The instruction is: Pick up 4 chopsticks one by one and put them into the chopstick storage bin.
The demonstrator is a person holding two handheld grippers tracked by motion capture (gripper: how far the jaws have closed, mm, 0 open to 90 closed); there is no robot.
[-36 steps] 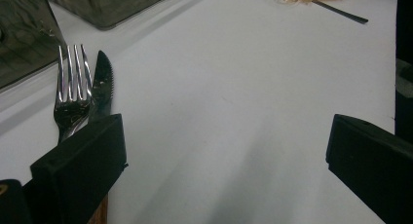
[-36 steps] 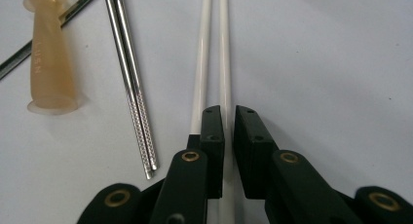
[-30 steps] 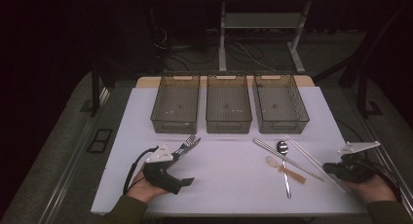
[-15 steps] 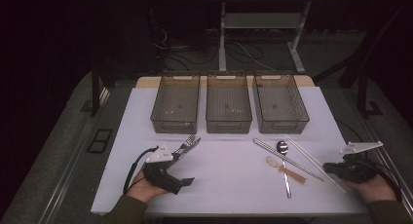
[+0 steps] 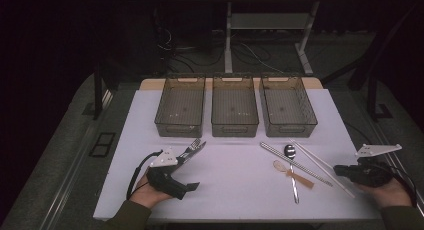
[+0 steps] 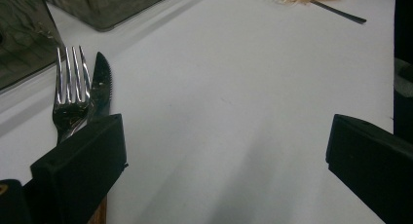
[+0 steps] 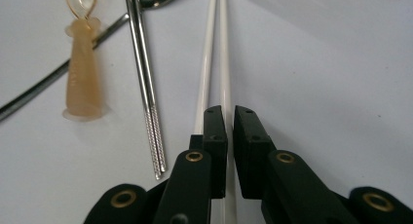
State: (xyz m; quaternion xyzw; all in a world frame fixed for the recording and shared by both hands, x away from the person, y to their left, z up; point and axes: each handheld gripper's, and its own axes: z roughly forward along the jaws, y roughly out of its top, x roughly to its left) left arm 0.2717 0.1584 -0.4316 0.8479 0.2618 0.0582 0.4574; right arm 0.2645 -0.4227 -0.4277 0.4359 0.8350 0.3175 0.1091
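Note:
My left gripper (image 5: 190,170) rests open at the table's front left; in the left gripper view its jaws (image 6: 224,160) stand wide apart over bare white table. A fork (image 6: 72,95) and a serrated knife (image 6: 101,83) lie side by side just past its left jaw. My right gripper (image 5: 339,169) lies at the front right with its jaws shut (image 7: 230,117). Its tips sit over the near ends of two white chopsticks (image 7: 216,48), which lie flat on the table (image 5: 320,165). One chopstick shows in the thin slit between the jaws.
Three empty clear bins (image 5: 181,107) (image 5: 235,107) (image 5: 287,107) stand in a row at the back. Left of the white chopsticks lie metal chopsticks (image 7: 143,78), a spoon (image 5: 290,152) and a small amber-handled piece (image 7: 83,83).

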